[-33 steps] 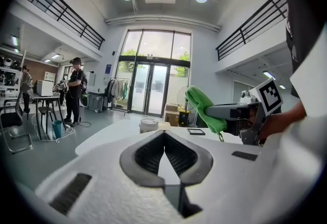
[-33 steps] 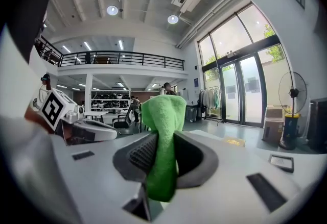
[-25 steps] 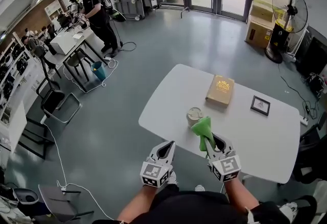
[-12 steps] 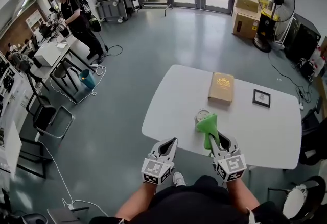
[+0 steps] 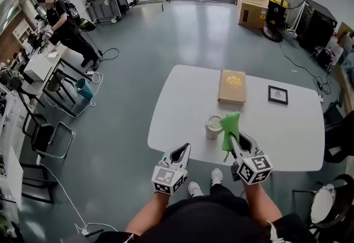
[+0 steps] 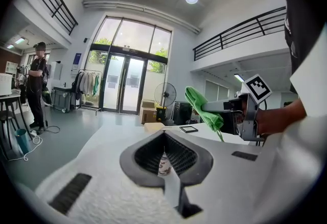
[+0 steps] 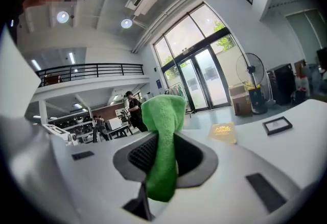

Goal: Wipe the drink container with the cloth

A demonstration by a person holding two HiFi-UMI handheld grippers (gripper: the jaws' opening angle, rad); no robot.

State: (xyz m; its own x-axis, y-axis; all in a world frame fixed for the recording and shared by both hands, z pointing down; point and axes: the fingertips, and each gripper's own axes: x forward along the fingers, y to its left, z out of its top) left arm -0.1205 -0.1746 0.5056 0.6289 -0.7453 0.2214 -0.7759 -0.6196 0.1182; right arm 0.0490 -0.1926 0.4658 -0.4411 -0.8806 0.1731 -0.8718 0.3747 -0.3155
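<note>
Holding a green cloth (image 5: 229, 124) up beside the drink container (image 5: 213, 127)
Right claw (image 5: 232, 139) is clamped on the cloth, just right of the container, which stands at frame centre on the white bench (image 5: 182, 98); left claw (image 5: 181, 152), jaws together and empty, sits at the bench's near edge, lower centre.

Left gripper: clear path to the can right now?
Probably yes. The can stands near the table's front edge, straight ahead of the left gripper, nothing between; the cloth is off to its right. Jaws must open first.
</note>
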